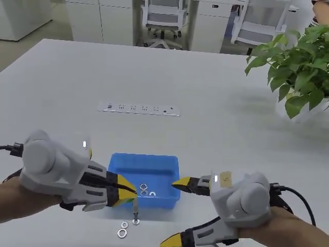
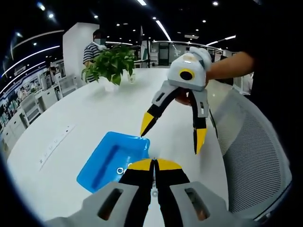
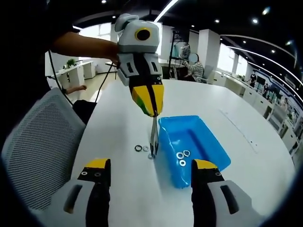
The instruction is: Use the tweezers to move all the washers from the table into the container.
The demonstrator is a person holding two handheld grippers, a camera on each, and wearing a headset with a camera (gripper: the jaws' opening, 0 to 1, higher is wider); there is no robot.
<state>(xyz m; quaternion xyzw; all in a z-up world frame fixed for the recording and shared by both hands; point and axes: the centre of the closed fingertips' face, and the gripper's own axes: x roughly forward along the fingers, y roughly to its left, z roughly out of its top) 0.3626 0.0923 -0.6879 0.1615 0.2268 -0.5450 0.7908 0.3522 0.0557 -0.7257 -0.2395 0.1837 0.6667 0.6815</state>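
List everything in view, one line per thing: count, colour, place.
White table: one, white, under everything.
Blue plastic tray: one, blue, on its near part.
Round metal washers in tray: three, silver, near end.
Round metal washers on table: three, silver, just outside the tray.
Thin metal tweezers: one, silver, upright, tips at an outside washer.
Socket strip: one, white, beyond the tray.
Leafy potted plant: one, green, far right.
Office chairs: two, white, behind the table.
Left gripper: yellow-tipped, shut on the tweezers.
Right gripper: yellow-tipped, open.
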